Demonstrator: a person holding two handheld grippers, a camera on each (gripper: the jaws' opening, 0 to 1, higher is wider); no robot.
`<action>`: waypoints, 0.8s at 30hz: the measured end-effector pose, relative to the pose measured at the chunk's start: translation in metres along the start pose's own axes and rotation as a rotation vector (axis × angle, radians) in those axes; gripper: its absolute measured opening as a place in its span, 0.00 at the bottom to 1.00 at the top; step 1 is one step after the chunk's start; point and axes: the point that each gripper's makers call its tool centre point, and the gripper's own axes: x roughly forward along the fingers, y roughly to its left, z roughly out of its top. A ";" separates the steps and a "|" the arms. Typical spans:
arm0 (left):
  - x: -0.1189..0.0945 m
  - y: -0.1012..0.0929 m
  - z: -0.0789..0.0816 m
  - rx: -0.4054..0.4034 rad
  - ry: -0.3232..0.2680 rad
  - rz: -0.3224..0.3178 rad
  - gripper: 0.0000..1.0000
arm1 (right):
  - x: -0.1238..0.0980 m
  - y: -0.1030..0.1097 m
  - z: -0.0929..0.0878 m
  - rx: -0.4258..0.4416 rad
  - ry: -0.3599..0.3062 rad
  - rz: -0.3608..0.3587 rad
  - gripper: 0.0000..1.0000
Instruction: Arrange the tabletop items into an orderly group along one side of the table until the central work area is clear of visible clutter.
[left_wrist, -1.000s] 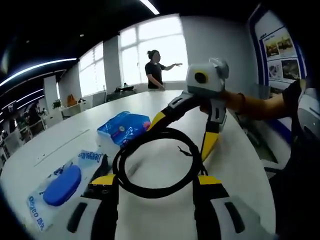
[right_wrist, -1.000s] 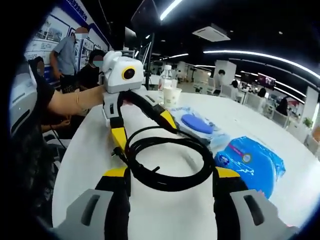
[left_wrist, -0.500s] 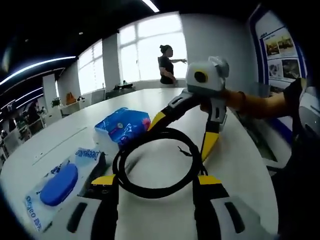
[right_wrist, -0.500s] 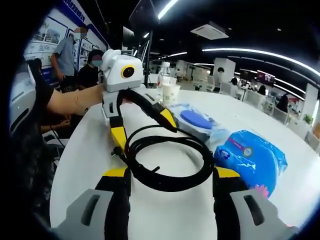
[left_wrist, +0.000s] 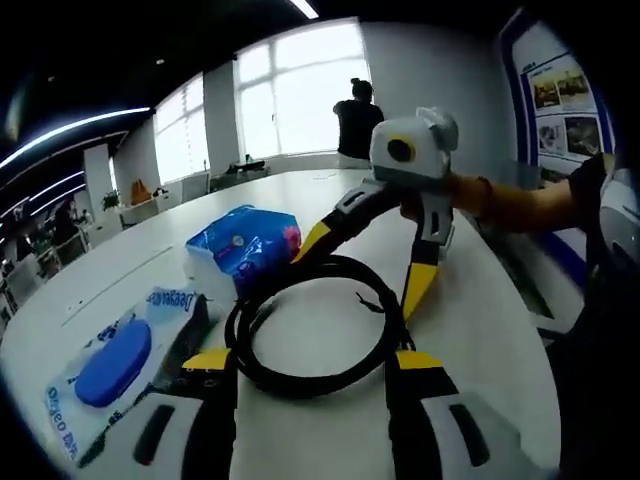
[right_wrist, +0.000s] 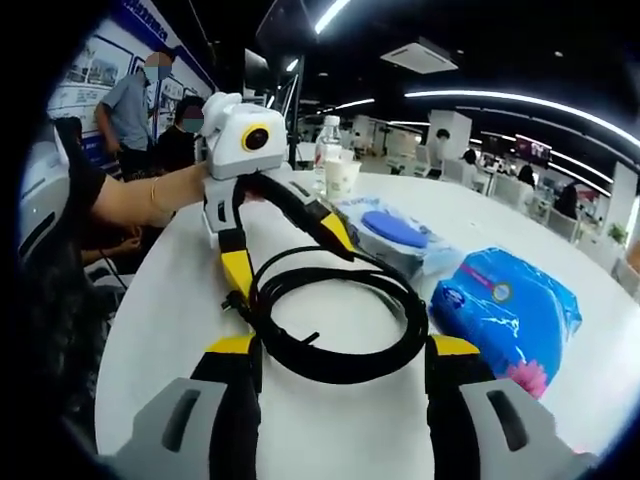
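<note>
A black rubbery cable (left_wrist: 316, 328) lies coiled in a loose ring on the smooth white round table (left_wrist: 480, 300), its loops touching the yellow-tipped fingers of both grippers. The left gripper (left_wrist: 312, 362) and the right gripper (right_wrist: 340, 347) face each other across the coil, each with jaws spread wide around it and clamping nothing. Beside the ring sit a crinkly blue plastic tissue pack (right_wrist: 505, 310) and a clear wipes pouch with a blue oval lid (left_wrist: 112, 350); farther off stand a paper cup (right_wrist: 342, 180) and a water bottle (right_wrist: 326, 148).
</note>
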 end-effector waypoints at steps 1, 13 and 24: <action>0.000 0.000 0.000 -0.002 0.000 0.000 0.59 | 0.000 -0.001 0.000 0.000 0.000 -0.001 0.63; 0.005 0.000 -0.004 0.005 0.012 0.000 0.59 | 0.004 -0.002 -0.009 0.015 0.017 0.004 0.63; 0.005 0.000 -0.006 0.006 0.015 0.004 0.59 | 0.006 -0.001 -0.012 0.015 0.013 0.008 0.64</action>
